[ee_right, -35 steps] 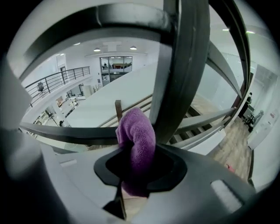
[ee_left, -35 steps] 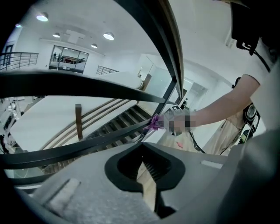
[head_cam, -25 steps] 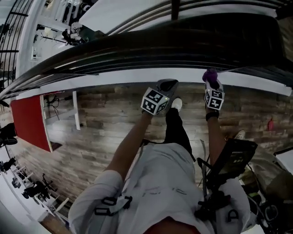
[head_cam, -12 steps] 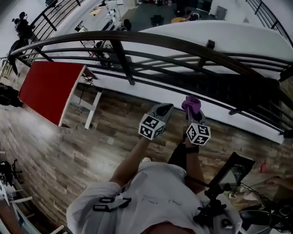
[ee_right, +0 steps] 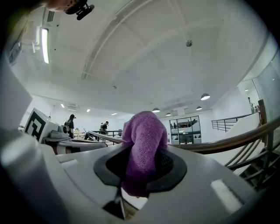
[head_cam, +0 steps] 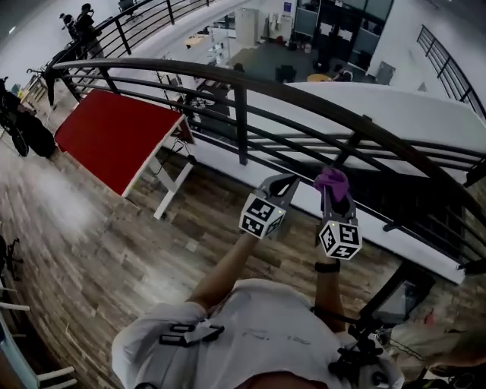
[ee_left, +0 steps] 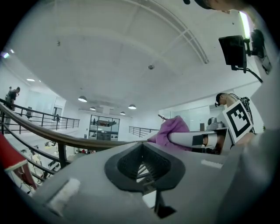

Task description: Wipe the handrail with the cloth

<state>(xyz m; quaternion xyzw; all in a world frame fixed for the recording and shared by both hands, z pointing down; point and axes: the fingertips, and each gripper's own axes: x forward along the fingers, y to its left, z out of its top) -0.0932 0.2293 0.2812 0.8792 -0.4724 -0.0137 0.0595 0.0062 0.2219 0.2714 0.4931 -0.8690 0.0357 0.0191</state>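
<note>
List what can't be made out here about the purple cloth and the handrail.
- Head view: whether the purple towelling cloth touches the dark curved metal handrail; nothing shows depth.
- Right gripper view: the cloth's lower end, hidden inside the right gripper.
- Head view: the handrail's right end, cut off by the edge.
- Dirt on it: too small.

The handrail point(head_cam: 228, 73) ran out of my head view at both ends, so I could not see where it stopped. In the right gripper view the lower end of the cloth point(ee_right: 144, 140) was buried between the closed jaws of the right hand-held gripper point(ee_right: 139, 175). I could not tell whether the cloth touched the handrail. Far along the handrail to the left, two people point(head_cam: 85, 23) were too small to make out. The furniture point(head_cam: 247, 26) beyond and below the handrail was too small to identify. The wooden floor point(head_cam: 53, 205) on my side of the handrail was blurred.
</note>
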